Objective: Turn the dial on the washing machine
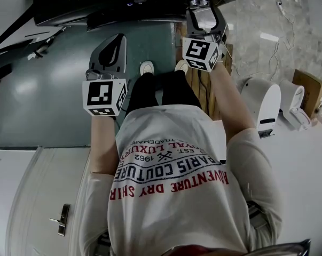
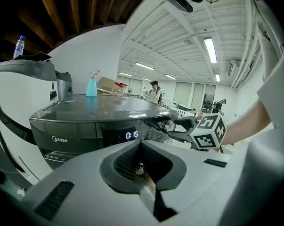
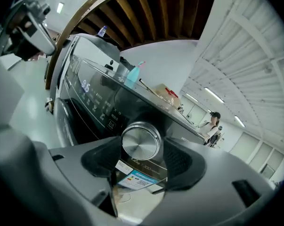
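Observation:
The dark grey washing machine (image 2: 85, 112) shows a lit display (image 2: 131, 135) on its front panel. Its round silver dial (image 3: 141, 141) sits between the two pads of my right gripper (image 3: 142, 148), and the pads reach its rim on both sides. In the head view that right gripper (image 1: 201, 9) is pushed up against the machine's front at the top. From the left gripper view, the right gripper (image 2: 174, 126) is seen closed around the dial (image 2: 168, 125). My left gripper (image 1: 111, 52) hangs free above the floor, away from the machine, jaws together and empty.
A blue spray bottle (image 2: 91, 84) and a cardboard box (image 2: 109, 84) stand on the machine's top. White appliances (image 1: 262, 103) and another cardboard box (image 1: 310, 89) sit on the floor at the right. People (image 2: 154, 91) stand far behind. The person's feet (image 1: 146, 67) are near the machine.

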`<state>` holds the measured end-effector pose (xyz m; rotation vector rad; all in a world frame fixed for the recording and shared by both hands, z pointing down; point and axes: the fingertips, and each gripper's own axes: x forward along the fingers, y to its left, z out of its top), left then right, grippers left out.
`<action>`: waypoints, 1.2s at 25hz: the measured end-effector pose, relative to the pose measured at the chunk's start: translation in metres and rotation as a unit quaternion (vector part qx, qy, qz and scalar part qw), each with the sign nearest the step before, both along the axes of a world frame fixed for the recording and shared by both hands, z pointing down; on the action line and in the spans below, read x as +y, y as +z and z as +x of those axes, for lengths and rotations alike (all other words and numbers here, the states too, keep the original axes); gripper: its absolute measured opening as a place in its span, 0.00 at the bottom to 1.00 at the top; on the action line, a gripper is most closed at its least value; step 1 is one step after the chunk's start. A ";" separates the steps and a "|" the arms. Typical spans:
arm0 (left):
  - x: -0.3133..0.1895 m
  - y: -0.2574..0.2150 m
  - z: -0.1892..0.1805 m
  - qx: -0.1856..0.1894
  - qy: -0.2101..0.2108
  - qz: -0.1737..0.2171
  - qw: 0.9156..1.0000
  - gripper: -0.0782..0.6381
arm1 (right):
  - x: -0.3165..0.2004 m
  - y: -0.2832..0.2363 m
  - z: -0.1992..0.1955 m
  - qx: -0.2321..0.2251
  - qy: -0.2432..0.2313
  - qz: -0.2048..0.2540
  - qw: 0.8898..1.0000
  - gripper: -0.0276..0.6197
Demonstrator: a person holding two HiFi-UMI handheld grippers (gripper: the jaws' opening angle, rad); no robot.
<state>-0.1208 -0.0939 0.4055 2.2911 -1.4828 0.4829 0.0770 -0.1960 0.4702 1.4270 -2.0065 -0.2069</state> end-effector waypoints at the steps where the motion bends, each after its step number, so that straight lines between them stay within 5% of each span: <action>1: 0.001 0.001 0.000 0.000 -0.001 -0.001 1.000 0.13 | 0.000 0.000 0.000 0.011 -0.002 0.006 1.000 0.49; 5: 0.002 0.006 -0.001 0.002 -0.005 -0.006 1.000 0.13 | 0.000 0.003 -0.004 0.047 -0.012 0.018 0.999 0.48; 10: 0.006 0.010 0.004 0.003 0.000 -0.010 1.000 0.13 | -0.001 0.003 -0.002 0.035 -0.012 0.005 0.999 0.47; 17: 0.003 0.001 0.000 -0.010 0.006 0.005 1.000 0.13 | -0.004 0.000 -0.001 -0.105 0.029 -0.066 0.992 0.47; 24: -0.002 -0.010 -0.002 -0.002 0.008 0.028 1.000 0.13 | -0.005 0.005 0.005 -0.162 0.036 -0.093 0.982 0.47; 30: -0.007 -0.019 0.002 0.008 0.015 0.047 0.999 0.13 | -0.002 -0.003 -0.002 -0.124 0.027 -0.070 0.989 0.47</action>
